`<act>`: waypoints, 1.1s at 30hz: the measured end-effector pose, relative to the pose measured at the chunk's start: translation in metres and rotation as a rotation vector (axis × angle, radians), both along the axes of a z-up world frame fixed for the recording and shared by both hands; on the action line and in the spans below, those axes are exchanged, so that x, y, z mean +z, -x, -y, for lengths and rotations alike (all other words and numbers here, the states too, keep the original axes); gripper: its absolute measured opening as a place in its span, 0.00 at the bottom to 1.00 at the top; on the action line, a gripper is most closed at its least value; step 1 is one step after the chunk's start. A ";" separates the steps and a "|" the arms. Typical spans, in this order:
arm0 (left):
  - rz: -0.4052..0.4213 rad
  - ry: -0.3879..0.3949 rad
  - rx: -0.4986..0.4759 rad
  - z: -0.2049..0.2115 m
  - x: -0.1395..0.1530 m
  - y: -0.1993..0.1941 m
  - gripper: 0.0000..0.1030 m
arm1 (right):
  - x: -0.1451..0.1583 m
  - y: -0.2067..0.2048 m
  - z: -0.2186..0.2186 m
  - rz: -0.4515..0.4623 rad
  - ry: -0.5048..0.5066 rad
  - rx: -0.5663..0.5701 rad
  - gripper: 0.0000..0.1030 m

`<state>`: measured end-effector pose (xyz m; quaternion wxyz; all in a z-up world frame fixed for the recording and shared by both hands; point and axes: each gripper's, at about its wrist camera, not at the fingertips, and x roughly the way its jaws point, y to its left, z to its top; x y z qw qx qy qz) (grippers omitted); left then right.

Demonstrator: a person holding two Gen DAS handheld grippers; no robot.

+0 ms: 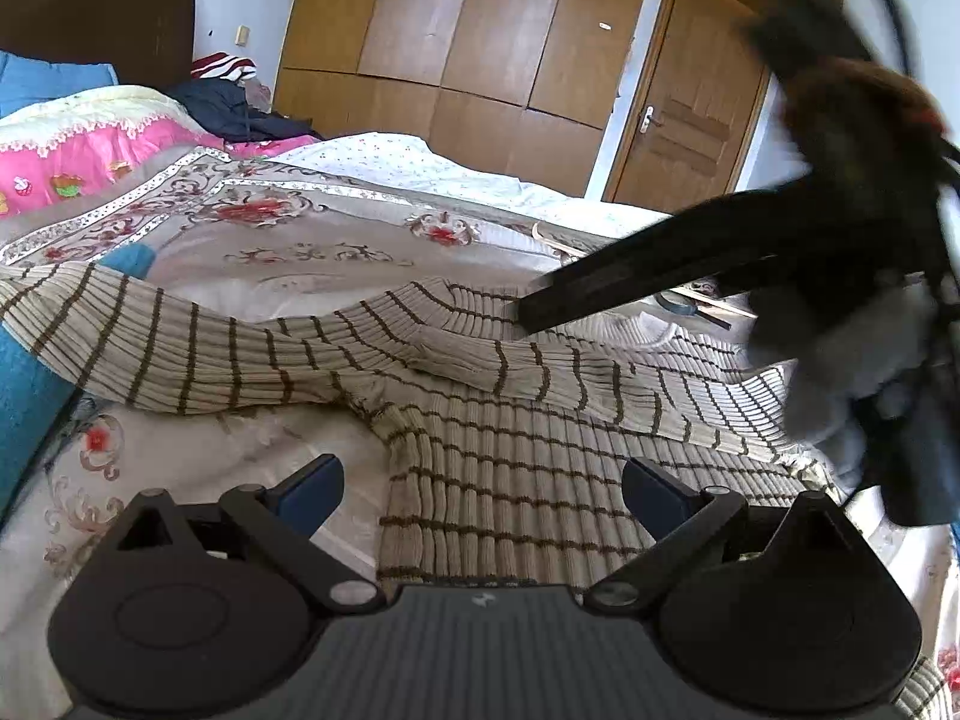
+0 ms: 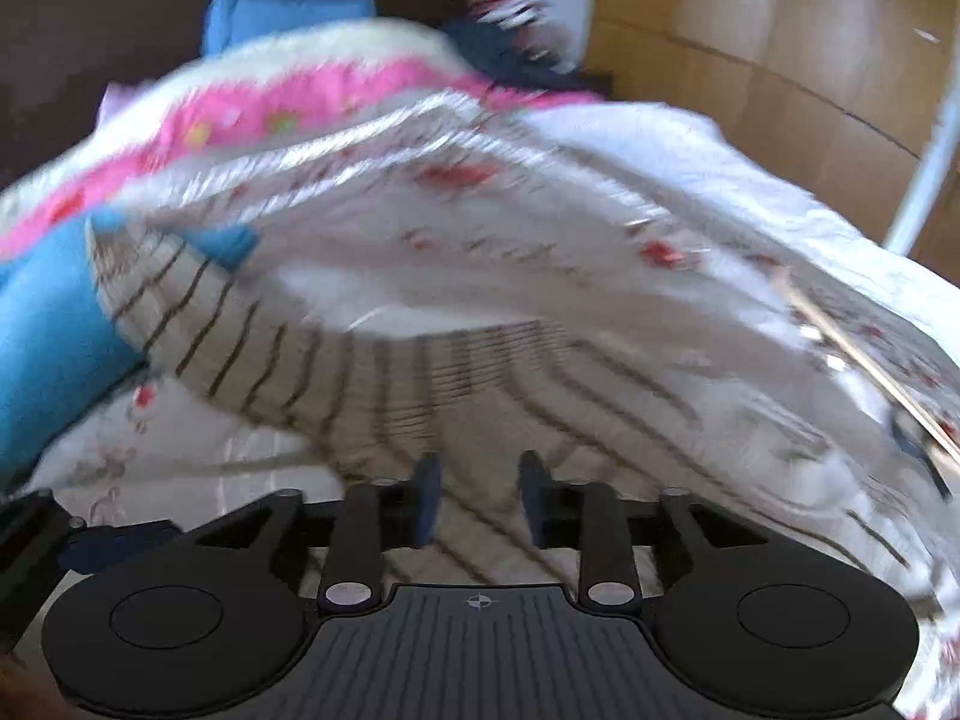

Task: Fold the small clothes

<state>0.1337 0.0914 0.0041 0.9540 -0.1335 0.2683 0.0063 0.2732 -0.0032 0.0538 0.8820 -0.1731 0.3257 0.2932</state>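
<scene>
Wardrobe (image 1: 480,30) sharp in left view (right blurred).

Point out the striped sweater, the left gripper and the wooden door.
striped sweater (image 1: 510,480): left wrist view, on the ribbed body panel lying flat on the bed.
left gripper (image 1: 483,489): left wrist view, midway between its two blue-padded fingertips, which stand wide apart.
wooden door (image 1: 678,96): left wrist view, on the door's upper panel.

I see a beige ribbed sweater (image 1: 480,420) with thin brown stripes, on a cream bedspread (image 1: 198,468) with red floral print. Pink quilt (image 1: 90,150) with white lace trim behind, blue pillow (image 1: 36,84), brown wood wardrobe (image 1: 468,30). My tools are black with blue pads (image 1: 312,486).
</scene>
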 end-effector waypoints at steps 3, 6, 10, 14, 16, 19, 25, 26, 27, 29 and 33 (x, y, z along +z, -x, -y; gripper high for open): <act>0.000 -0.017 0.002 0.003 -0.001 0.000 1.00 | -0.013 -0.013 0.041 0.033 0.050 -0.167 0.31; -0.005 -0.036 0.003 0.006 -0.003 -0.003 1.00 | -0.053 -0.025 0.082 -0.014 0.195 -0.346 0.31; -0.036 -0.050 0.004 0.009 -0.009 -0.007 1.00 | -0.069 -0.017 0.107 -0.064 0.194 -0.420 0.31; -0.104 -0.088 0.016 0.013 -0.017 -0.015 1.00 | -0.048 0.003 0.074 -0.019 0.145 -0.299 0.31; -0.189 -0.112 0.008 0.015 -0.028 -0.022 1.00 | -0.038 0.006 0.050 -0.020 0.113 -0.237 0.32; -0.209 -0.067 0.021 0.006 -0.028 -0.022 1.00 | -0.027 0.005 0.009 -0.049 0.044 -0.148 0.32; -0.097 -0.059 0.176 -0.026 0.000 0.008 1.00 | 0.003 0.014 -0.104 -0.021 0.027 0.152 0.33; -0.078 -0.069 0.207 -0.033 0.004 0.016 1.00 | 0.006 0.018 -0.126 -0.024 0.022 0.211 0.34; -0.065 -0.072 0.247 -0.041 0.006 0.024 1.00 | 0.008 0.023 -0.144 -0.024 0.024 0.263 0.34; -0.063 -0.058 0.309 -0.056 0.005 0.033 1.00 | 0.009 0.035 -0.178 -0.010 0.039 0.355 0.34; -0.072 0.045 0.393 -0.087 -0.001 0.041 1.00 | 0.013 0.056 -0.237 -0.041 0.047 0.519 0.34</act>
